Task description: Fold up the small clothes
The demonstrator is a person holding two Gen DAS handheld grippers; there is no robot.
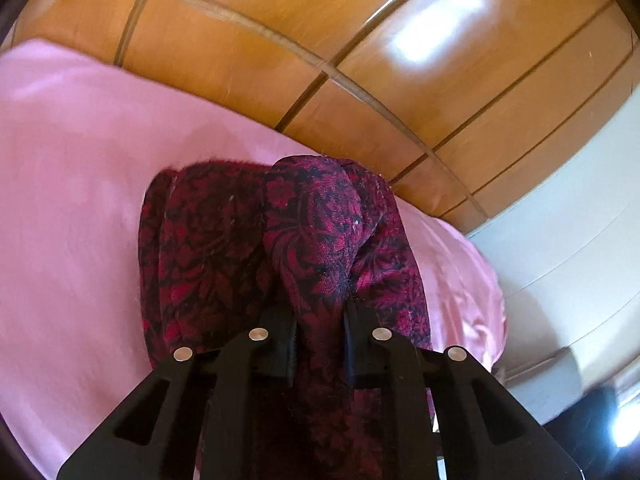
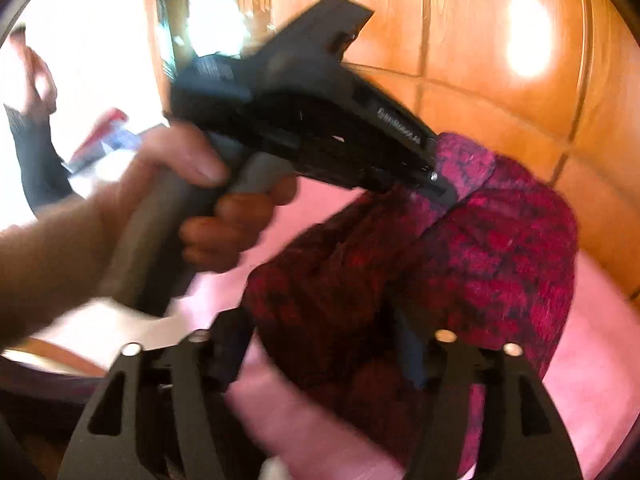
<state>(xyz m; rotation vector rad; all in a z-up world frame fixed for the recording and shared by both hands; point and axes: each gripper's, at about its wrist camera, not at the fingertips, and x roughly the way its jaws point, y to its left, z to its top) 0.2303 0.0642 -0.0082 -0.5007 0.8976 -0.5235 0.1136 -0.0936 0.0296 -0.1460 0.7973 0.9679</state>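
Right under your lens, your left gripper (image 1: 320,320) is pinched tight on a bunched ridge of the dark red floral garment (image 1: 280,240), cloth squeezed between the two black fingers (image 1: 280,332). The rest of that garment drapes away from the pinch, out across the pink bedsheet (image 1: 72,208), rumpled and humped in the middle.

That sheet is your whole working surface: smooth, pale pink, filling the left and lower part of the left wrist view, with its rounded far edge dropping off on the right. Behind it runs a glossy wooden panelled wall (image 1: 360,40), orange-brown, split by dark grooves and carrying bright window glare. To the right of the bed there's a pale white cabinet or wall face (image 1: 560,240); which it is I can't tell.

Over to your right gripper (image 2: 324,344): jaws standing wide apart, the red cloth lying between them, but the pads not pressing on it. The picture is blurred. From here you can see your left hand (image 2: 192,200) wrapped round the grey handle, that tool's tip biting a raised fold of the garment. Far left, washed-out daylight and some clutter too blurred to name.
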